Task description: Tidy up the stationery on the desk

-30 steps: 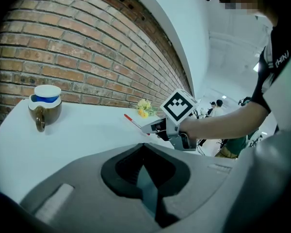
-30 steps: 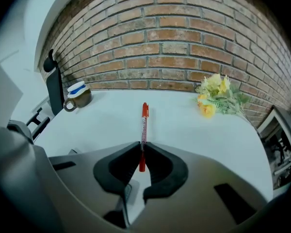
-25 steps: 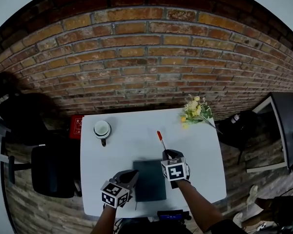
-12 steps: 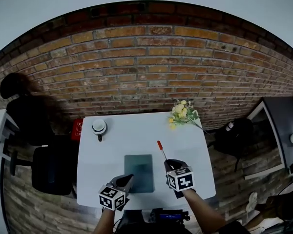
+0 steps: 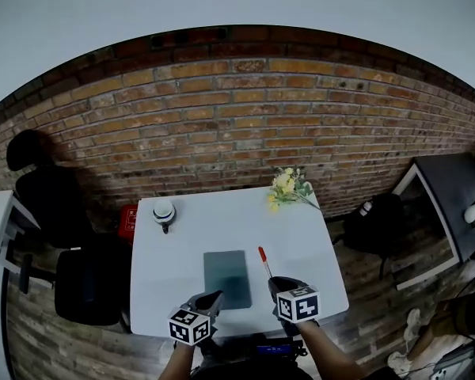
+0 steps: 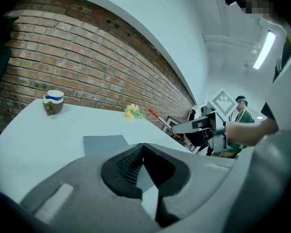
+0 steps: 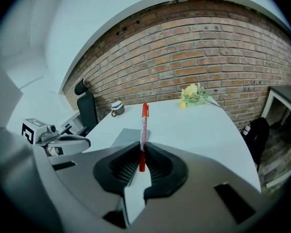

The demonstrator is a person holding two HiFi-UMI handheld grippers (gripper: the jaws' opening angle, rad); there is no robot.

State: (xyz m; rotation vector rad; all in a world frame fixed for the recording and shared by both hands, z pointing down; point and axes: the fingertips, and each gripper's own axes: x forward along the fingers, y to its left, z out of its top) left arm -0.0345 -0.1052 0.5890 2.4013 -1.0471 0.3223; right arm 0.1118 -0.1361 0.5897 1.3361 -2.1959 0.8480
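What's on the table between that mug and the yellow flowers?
Nothing: in the head view the white table is bare between the mug and the flowers. The dark notebook lies nearer the person, off that line.

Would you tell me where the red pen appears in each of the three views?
Head view: red pen right of centre, rising from the right gripper.
Left gripper view: red pen right of centre.
Right gripper view: red pen at centre, between the jaws.
Shared landmark: the mug near the brick wall.
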